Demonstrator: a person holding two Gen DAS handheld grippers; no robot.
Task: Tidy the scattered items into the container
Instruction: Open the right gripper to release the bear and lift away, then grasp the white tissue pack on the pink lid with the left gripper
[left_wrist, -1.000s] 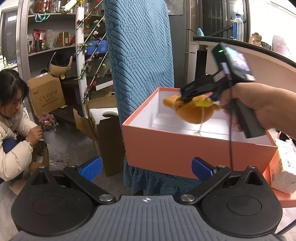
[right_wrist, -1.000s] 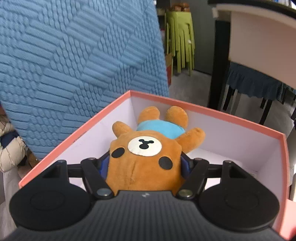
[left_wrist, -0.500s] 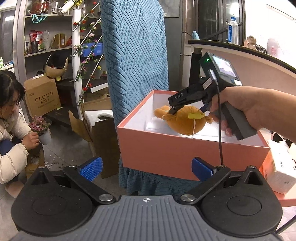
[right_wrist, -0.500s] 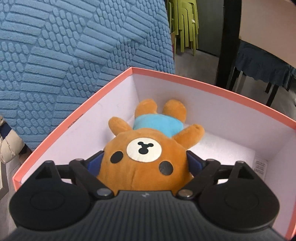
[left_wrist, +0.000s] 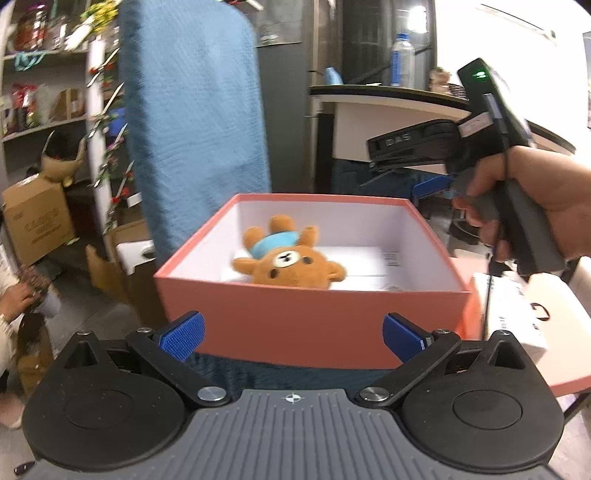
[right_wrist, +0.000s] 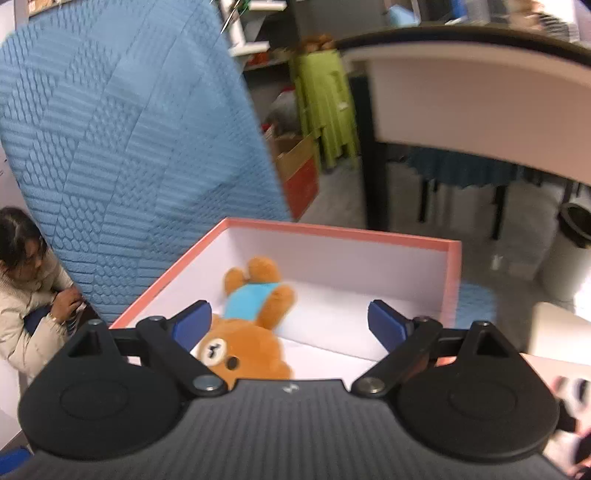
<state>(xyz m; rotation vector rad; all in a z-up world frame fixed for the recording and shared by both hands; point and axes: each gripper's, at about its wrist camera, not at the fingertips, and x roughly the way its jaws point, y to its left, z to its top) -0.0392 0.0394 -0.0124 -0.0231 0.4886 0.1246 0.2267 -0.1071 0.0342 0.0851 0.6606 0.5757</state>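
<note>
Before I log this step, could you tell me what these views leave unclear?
- Left wrist view: the pink box near wall hides the plush bear lower head.
- Right wrist view: the right gripper body covers the bear's head; a black-and-white item is blurred and edge-cut.
- Left view: white package print is unreadable.

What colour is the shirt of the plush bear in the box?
Light blue shirt on the brown plush bear, clearest in the right wrist view.

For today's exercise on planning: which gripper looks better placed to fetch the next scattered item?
Probably the right gripper: open, empty, above the pink cardboard box, nearer the white packet lying right of it.
</note>
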